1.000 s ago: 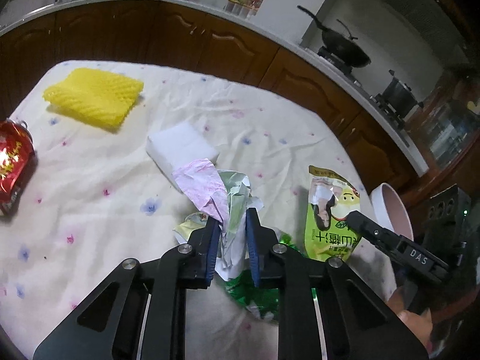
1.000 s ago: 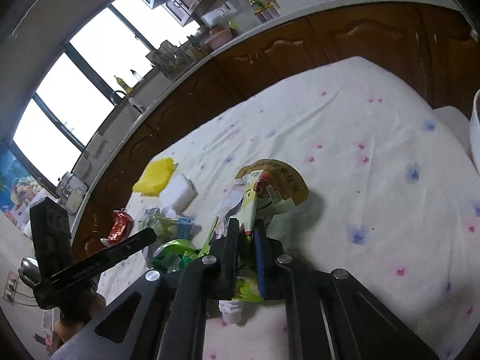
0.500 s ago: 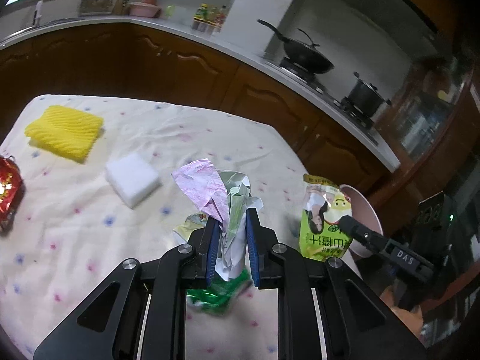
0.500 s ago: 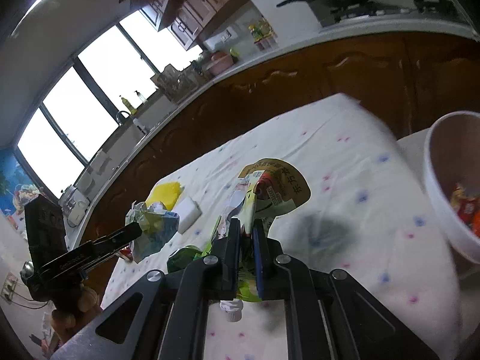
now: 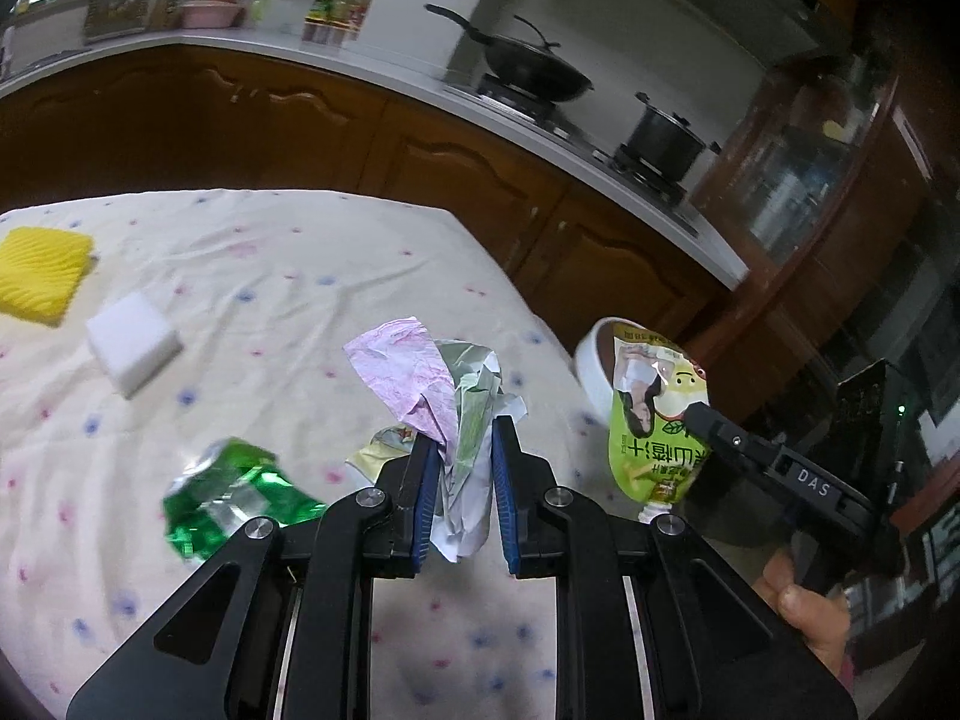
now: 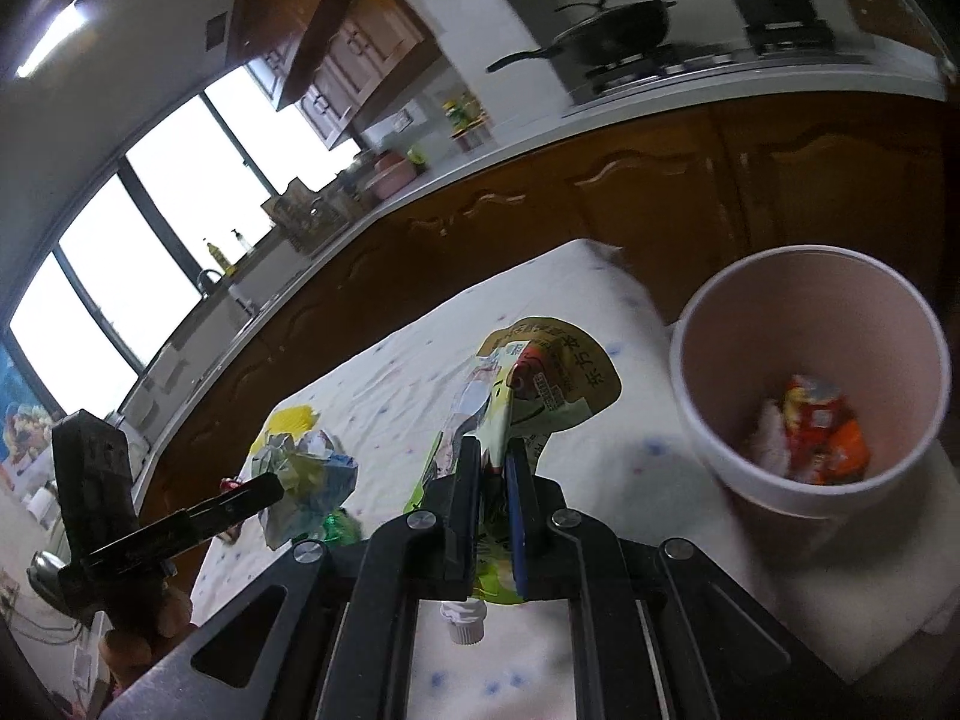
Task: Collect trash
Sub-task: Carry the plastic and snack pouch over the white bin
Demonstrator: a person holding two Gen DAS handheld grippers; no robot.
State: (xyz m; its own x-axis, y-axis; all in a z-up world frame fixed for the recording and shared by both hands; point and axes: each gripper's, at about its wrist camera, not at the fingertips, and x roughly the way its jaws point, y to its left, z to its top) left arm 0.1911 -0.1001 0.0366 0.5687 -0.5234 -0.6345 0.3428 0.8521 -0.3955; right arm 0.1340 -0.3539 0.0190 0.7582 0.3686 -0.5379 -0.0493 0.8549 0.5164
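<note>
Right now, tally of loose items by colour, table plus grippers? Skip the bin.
Yellow: 1, foam net on the table
White: 1, foam block on the table
Green: 2, crumpled foil wrapper on the table; drink pouch in the right gripper
Pink and silver: 1, crumpled wrapper wad in the left gripper
Total: 5

One yellow pad (image 5: 41, 282), one white block (image 5: 133, 341), one green wrapper (image 5: 234, 495), one bin (image 6: 807, 387).
</note>
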